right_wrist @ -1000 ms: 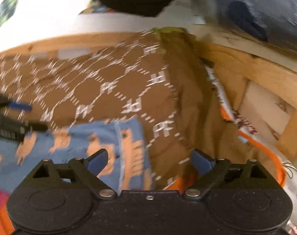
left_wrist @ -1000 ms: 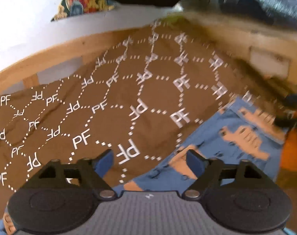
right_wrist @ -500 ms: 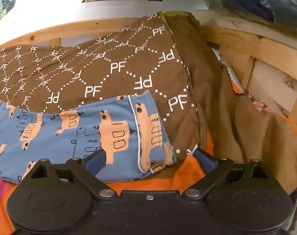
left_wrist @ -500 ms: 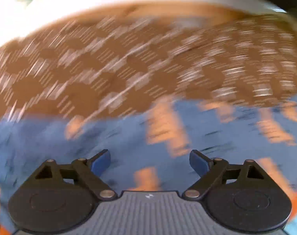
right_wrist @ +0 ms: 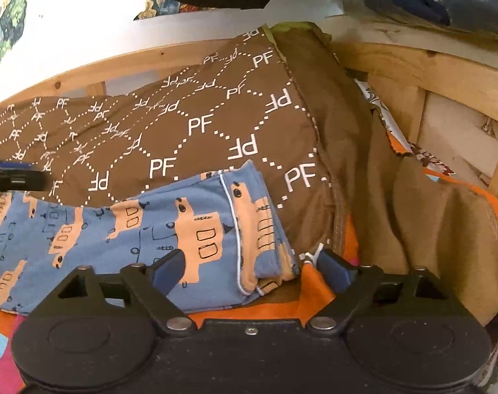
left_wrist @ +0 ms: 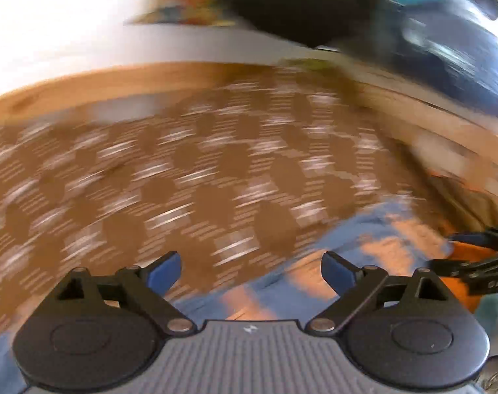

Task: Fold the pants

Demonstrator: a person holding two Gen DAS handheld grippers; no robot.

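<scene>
Pants [right_wrist: 124,229] lie flat across the brown blanket [right_wrist: 196,124]; our right claw [right_wrist: 249,269] is closing around their end, still ungripped, left claw [left_wrist: 250,271] opening, empty. Next, pinch and fold.

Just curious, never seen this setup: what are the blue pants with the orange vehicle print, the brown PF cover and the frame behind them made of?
Blue pants: apparently soft knit, probably cotton jersey; matte, limp, with a stitched white-piped hem.
Brown PF cover: looks like smooth woven fabric, matte with printed white letters and soft creases.
Frame: light unpainted wood; grain and knots show.
</scene>
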